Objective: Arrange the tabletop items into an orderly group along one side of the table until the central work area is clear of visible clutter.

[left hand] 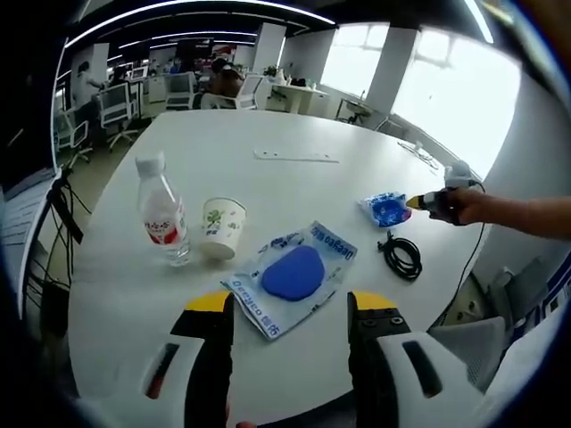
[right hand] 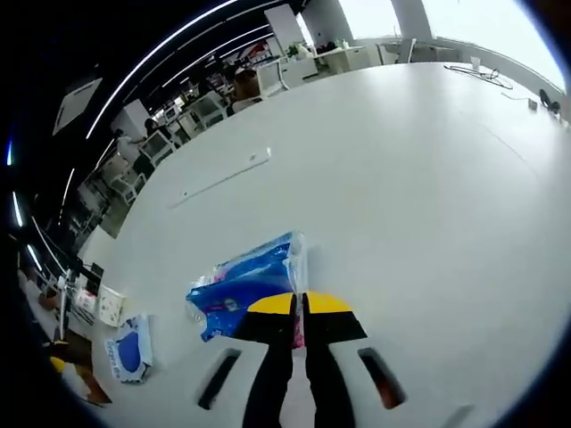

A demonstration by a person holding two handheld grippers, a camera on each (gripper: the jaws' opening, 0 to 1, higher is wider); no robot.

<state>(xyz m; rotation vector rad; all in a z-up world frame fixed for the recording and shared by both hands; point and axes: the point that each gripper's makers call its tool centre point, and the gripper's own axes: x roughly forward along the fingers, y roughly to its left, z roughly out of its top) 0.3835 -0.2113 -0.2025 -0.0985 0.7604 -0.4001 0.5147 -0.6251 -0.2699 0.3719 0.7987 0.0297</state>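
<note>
Your left gripper (left hand: 290, 312) hovered with jaws wide apart above the near edge of the round white bench (left hand: 294, 192), just short of a flat blue-and-white plastic pouch (left hand: 294, 276) lying beside a white paper cup (left hand: 220, 227) and a clear water bottle with a red label (left hand: 161, 214). Your right gripper (right hand: 297, 316) had its jaws pinched together on a crinkled blue plastic packet (right hand: 245, 285) well across the bench, near a coiled black cable (left hand: 401, 254).
</note>
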